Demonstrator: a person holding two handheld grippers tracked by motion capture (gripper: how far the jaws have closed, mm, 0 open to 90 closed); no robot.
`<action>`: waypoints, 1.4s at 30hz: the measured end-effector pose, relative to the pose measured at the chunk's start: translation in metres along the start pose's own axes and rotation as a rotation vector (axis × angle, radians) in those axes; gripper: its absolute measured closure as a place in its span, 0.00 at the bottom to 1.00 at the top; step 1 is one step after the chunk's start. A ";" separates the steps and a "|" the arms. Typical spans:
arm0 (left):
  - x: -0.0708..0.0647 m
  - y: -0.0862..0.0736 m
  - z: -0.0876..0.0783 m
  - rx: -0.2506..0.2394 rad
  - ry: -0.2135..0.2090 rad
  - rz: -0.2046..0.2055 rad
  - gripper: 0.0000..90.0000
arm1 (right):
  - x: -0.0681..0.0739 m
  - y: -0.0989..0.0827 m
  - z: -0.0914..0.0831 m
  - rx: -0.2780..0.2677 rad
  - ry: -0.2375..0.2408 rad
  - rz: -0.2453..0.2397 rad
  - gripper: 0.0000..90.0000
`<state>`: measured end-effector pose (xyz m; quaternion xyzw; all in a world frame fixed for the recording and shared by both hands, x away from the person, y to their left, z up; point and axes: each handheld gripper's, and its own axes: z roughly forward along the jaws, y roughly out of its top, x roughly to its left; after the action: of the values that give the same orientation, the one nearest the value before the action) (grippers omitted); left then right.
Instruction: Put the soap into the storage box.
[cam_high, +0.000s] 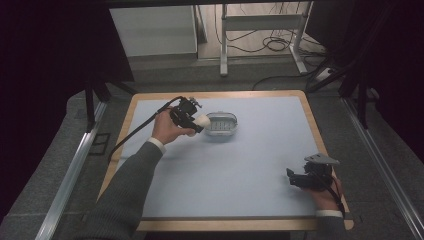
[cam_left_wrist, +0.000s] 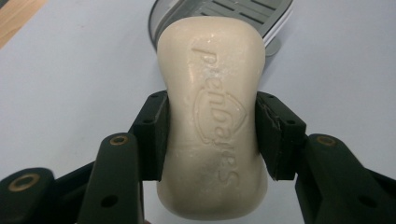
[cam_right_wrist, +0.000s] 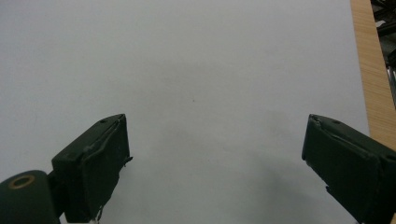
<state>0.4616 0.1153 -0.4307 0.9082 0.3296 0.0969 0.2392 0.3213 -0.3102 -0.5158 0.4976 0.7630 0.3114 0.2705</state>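
A cream bar of soap with embossed lettering is clamped across its middle by my left gripper. In the high view that left gripper holds the soap just left of a grey oval soap dish, slightly above the mat. The slotted dish lies right behind the soap in the left gripper view. My right gripper rests near the mat's front right corner. Its jaws stand wide apart with nothing between them, over bare mat.
A pale blue mat covers a wooden table top. Its wooden edge runs close to the right gripper. A cable trails from the left gripper toward the left edge. Table legs and cables stand on the floor beyond.
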 end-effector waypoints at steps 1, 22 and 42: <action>-0.001 0.002 0.001 -0.001 0.003 0.001 0.55 | 0.000 0.000 0.000 0.000 0.000 0.000 0.08; -0.016 0.049 0.016 0.012 -0.003 0.097 0.55 | -0.002 0.000 -0.001 -0.006 0.000 0.008 0.08; -0.005 0.066 0.051 0.019 -0.066 0.158 0.55 | -0.004 -0.001 0.000 0.000 -0.004 0.012 0.08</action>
<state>0.5114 0.0496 -0.4419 0.9363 0.2498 0.0825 0.2326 0.3226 -0.3146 -0.5164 0.5030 0.7596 0.3119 0.2698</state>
